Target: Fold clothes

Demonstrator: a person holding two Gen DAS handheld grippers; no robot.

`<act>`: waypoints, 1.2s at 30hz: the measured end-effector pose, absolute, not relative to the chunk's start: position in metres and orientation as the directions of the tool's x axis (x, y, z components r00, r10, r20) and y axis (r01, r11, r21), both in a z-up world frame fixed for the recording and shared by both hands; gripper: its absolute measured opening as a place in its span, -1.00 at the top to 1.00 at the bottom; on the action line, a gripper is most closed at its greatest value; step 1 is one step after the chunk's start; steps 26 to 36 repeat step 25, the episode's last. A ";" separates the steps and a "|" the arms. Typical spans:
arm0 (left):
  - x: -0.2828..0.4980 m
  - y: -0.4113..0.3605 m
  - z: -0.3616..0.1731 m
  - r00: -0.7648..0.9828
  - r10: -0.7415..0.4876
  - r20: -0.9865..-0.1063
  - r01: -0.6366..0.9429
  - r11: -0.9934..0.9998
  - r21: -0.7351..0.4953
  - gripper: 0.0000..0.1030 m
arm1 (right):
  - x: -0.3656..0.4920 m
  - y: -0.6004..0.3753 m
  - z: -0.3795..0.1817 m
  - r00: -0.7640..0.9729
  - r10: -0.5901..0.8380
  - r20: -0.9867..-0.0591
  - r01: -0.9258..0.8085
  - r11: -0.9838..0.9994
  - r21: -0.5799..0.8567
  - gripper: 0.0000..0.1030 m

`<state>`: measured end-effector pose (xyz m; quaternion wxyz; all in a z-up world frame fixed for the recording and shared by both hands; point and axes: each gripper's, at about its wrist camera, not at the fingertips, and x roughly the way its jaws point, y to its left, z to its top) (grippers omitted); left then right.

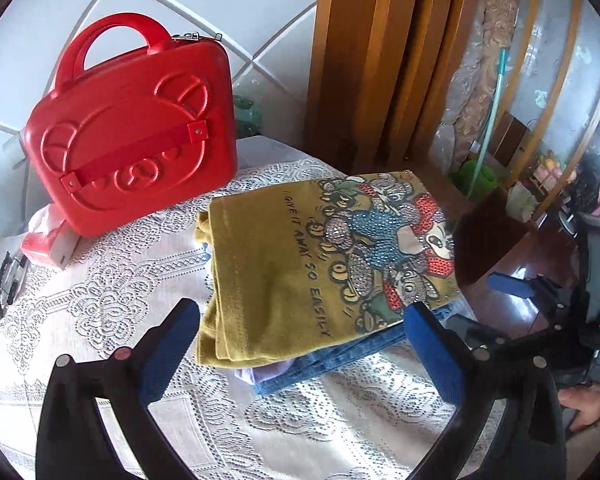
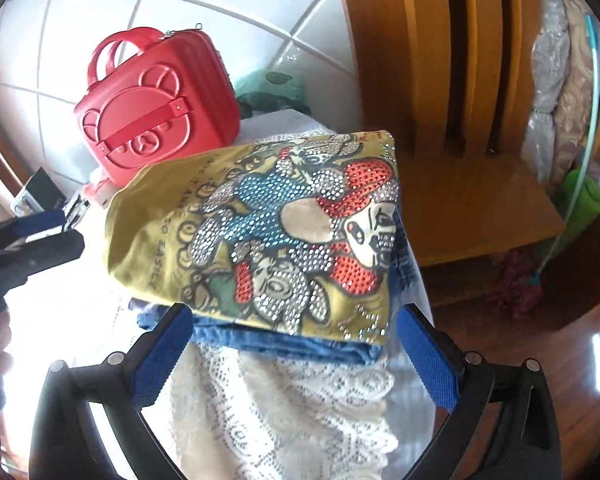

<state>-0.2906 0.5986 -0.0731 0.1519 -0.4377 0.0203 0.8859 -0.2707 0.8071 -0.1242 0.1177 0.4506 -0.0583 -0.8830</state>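
Both tongs, left (image 1: 300,344) and right (image 2: 296,356), are hanging apart and empty, facing the folded yellow shirt (image 1: 300,264) lying on jeans (image 1: 340,354) on the worktop (image 1: 100,280). Its long side is running across the right tongs, which look nearer.

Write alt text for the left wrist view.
A folded yellow shirt with a sequined cartoon print lies on folded jeans on a lace tablecloth, between the open blue fingers of the left gripper. A red case stands behind.

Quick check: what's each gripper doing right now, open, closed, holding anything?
Left gripper: jaws open, holding nothing.
Right gripper: jaws open, holding nothing.
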 end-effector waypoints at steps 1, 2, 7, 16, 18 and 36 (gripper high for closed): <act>-0.290 0.599 -0.074 -0.568 0.238 -0.788 -0.282 -0.956 -0.085 -1.00 | -0.266 0.804 -0.124 -0.566 -0.252 -0.785 0.150 -0.968 0.202 -0.99; -0.290 0.599 -0.074 -0.566 0.223 -0.794 -0.276 -0.958 -0.072 -1.00 | -0.262 0.802 -0.124 -0.562 -0.247 -0.789 0.146 -0.969 0.199 -0.99; -0.281 0.602 -0.076 -0.569 0.179 -0.802 -0.257 -0.966 -0.033 -1.00 | -0.242 0.792 -0.121 -0.558 -0.250 -0.791 0.150 -0.968 0.200 -0.99; -0.279 0.602 -0.078 -0.565 0.197 -0.801 -0.260 -0.964 -0.054 -1.00 | -0.227 0.791 -0.115 -0.556 -0.226 -0.800 0.135 -0.974 0.181 -0.99; -0.278 0.602 -0.079 -0.566 0.198 -0.800 -0.260 -0.964 -0.054 -1.00 | -0.227 0.790 -0.114 -0.551 -0.216 -0.806 0.134 -0.976 0.171 -0.99; -0.270 0.598 -0.079 -0.569 0.208 -0.796 -0.270 -0.961 -0.059 -1.00 | -0.228 0.786 -0.109 -0.548 -0.204 -0.811 0.142 -0.978 0.150 -0.99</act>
